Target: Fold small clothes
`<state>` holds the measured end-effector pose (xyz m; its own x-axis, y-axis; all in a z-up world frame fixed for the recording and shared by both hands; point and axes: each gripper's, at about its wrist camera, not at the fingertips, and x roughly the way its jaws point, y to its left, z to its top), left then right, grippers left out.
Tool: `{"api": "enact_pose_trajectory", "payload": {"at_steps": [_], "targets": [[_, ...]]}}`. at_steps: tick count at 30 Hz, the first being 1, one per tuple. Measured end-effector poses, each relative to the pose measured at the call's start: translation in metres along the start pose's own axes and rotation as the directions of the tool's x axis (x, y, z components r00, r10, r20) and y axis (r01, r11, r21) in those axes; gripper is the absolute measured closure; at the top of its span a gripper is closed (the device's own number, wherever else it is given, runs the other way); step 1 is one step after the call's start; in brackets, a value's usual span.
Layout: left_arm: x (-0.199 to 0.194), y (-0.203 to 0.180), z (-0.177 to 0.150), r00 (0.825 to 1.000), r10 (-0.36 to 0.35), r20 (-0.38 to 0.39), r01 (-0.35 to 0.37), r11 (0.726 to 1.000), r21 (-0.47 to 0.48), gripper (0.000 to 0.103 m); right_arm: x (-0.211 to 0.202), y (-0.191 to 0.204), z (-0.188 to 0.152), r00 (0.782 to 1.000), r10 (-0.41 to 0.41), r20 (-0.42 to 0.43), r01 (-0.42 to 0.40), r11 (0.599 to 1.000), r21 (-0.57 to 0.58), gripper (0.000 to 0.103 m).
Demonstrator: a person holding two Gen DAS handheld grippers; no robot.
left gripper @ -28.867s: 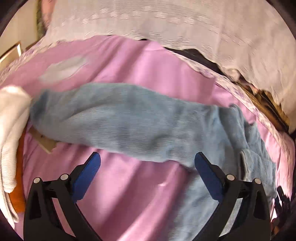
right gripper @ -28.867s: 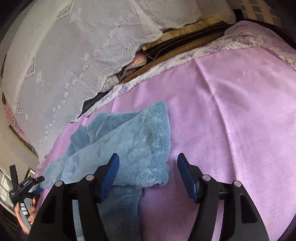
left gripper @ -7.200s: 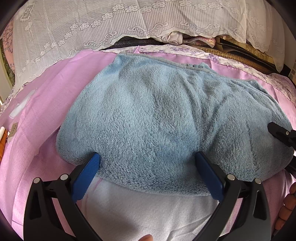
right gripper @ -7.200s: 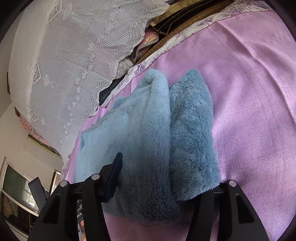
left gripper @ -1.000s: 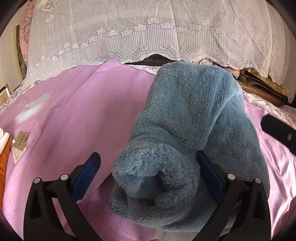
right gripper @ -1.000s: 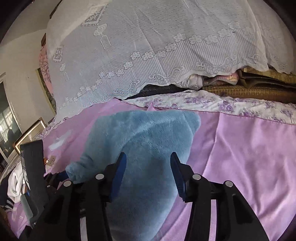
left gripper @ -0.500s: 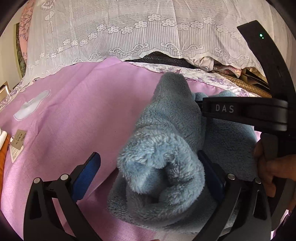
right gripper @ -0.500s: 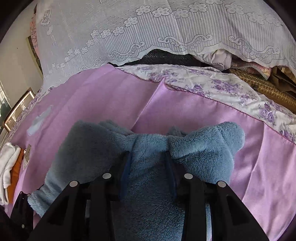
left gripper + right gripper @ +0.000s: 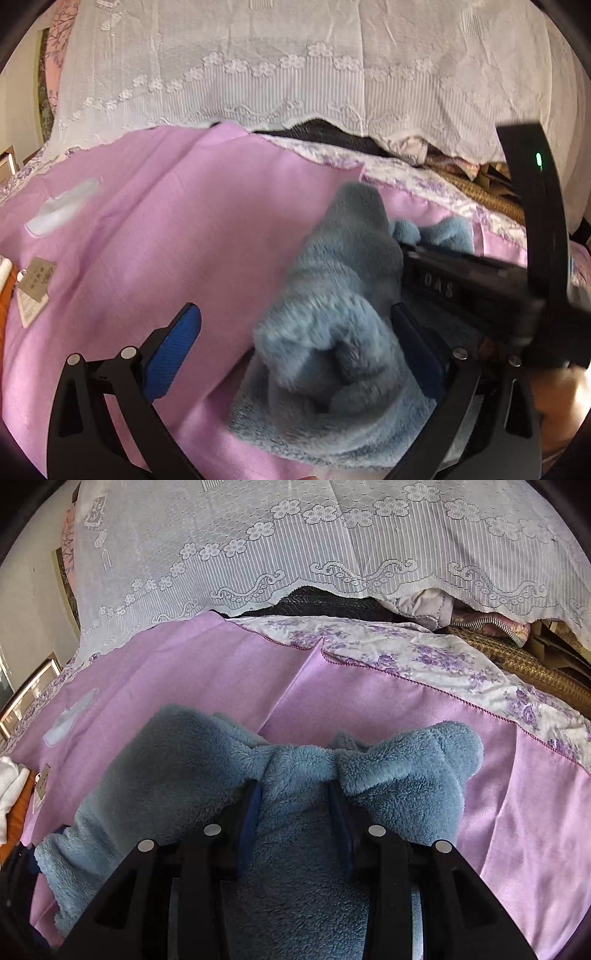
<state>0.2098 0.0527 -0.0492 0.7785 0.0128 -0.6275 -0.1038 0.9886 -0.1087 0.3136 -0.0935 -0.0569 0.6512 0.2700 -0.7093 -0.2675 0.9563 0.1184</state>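
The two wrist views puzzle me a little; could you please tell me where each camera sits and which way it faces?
Left wrist view: sits on the left tool, angled down over the purple sheet at the blue fleece garment; the open tool, the right tool and a hand show.
Right wrist view: sits on the right tool, angled down, pads pinching the blue fleece garment.
Both share the garment, sheet and lace curtain.
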Motion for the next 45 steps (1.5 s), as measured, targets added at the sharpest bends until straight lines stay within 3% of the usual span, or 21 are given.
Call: {"api": "enact_pose_trajectory", "payload": {"at_steps": [3, 6, 9, 11, 13, 15, 17, 20, 23, 28, 30, 31, 32, 35, 40, 45], "targets": [[-0.004, 0.007, 0.024, 0.999, 0.020, 0.034, -0.019, 0.999, -0.049, 0.005, -0.004, -0.015, -0.006, 0.996, 0.072, 0.044, -0.074, 0.995, 0.061, 0.066], [0.018, 0.007, 0.040, 1.000, 0.005, -0.014, -0.006, 0.997, -0.079, 0.005, -0.003, -0.021, -0.006, 0.992, 0.115, 0.047, -0.119, 0.989, 0.093, 0.066], [0.044, 0.002, 0.046, 0.997, 0.063, -0.052, -0.066, 0.996, -0.054, 0.004, -0.004, -0.014, -0.007, 0.995, 0.093, 0.046, -0.095, 0.994, 0.057, 0.066], [0.062, 0.016, 0.046, 0.993, 0.033, -0.118, -0.046, 0.993, -0.107, 0.004, -0.005, -0.012, -0.008, 0.995, 0.087, 0.047, -0.089, 0.995, 0.044, 0.066], [0.081, 0.030, 0.035, 0.983, 0.024, -0.181, -0.049, 0.990, -0.133, 0.004, -0.013, -0.019, -0.008, 0.987, 0.130, 0.097, -0.139, 0.986, 0.096, 0.066], [0.081, 0.032, 0.029, 0.987, 0.036, -0.159, -0.054, 0.992, -0.110, 0.004, -0.024, -0.033, -0.010, 0.976, 0.162, 0.142, -0.186, 0.966, 0.178, 0.066], [0.075, 0.025, 0.027, 0.986, 0.109, -0.123, -0.116, 0.992, -0.051, 0.004, -0.035, -0.043, -0.011, 0.974, 0.145, 0.173, -0.185, 0.952, 0.244, 0.066], [0.072, 0.021, 0.025, 0.985, 0.146, -0.097, -0.148, 0.989, -0.021, 0.004, -0.029, -0.034, -0.014, 0.990, 0.097, 0.100, -0.114, 0.977, 0.181, 0.065], [0.078, 0.029, 0.026, 0.987, 0.108, -0.121, -0.115, 0.992, -0.054, 0.004, -0.016, -0.021, -0.021, 0.996, 0.018, 0.087, -0.025, 0.996, 0.087, 0.065], [0.075, 0.034, 0.024, 0.991, 0.068, -0.111, -0.078, 0.994, -0.082, 0.004, -0.021, -0.031, -0.025, 0.989, 0.074, 0.129, -0.090, 0.988, 0.123, 0.063], [0.068, 0.043, 0.024, 0.993, 0.000, -0.114, -0.016, 0.991, -0.136, 0.004, -0.031, -0.036, -0.029, 0.979, 0.102, 0.175, -0.129, 0.980, 0.150, 0.059], [0.063, 0.049, 0.024, 0.992, -0.049, -0.117, 0.029, 0.985, -0.172, 0.004, -0.038, -0.039, -0.030, 0.974, 0.116, 0.193, -0.150, 0.974, 0.168, 0.051], [0.058, 0.054, 0.025, 0.989, -0.096, -0.115, 0.072, 0.977, -0.201, 0.005, -0.045, -0.041, -0.032, 0.969, 0.130, 0.210, -0.171, 0.967, 0.190, 0.044], [0.043, 0.067, 0.020, 0.974, -0.196, -0.117, 0.160, 0.952, -0.261, 0.005, -0.064, -0.046, -0.043, 0.957, 0.169, 0.238, -0.228, 0.942, 0.247, 0.033], [0.022, 0.077, 0.002, 0.947, -0.292, -0.134, 0.238, 0.918, -0.316, 0.005, -0.088, -0.056, -0.075, 0.965, 0.147, 0.216, -0.208, 0.934, 0.292, 0.030], [-0.008, 0.088, -0.019, 0.918, -0.371, -0.137, 0.305, 0.885, -0.350, 0.005, -0.101, -0.084, -0.112, 0.959, 0.200, 0.200, -0.270, 0.860, 0.434, 0.030]]}}
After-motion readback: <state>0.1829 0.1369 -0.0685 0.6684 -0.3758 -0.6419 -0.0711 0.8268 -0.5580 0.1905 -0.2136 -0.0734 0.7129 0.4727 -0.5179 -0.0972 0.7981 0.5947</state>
